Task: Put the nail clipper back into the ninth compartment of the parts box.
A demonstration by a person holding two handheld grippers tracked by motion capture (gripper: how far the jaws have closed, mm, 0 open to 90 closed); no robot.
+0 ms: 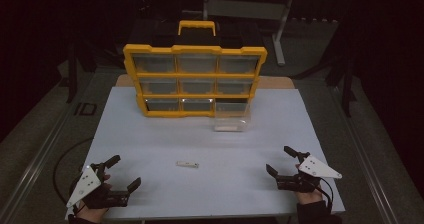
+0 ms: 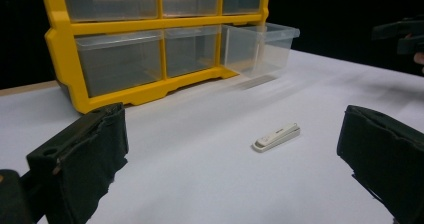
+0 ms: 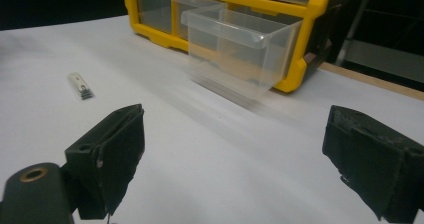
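High view: both grippers, left and right, rest wide open and empty near the table edge; likely next, pick up the small white clip-like piece for the pulled-out clear drawer.

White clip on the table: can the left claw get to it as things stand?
Probably yes. The left claw is open, and only bare white table lies between it and the small white clip; the organizer stands well behind.
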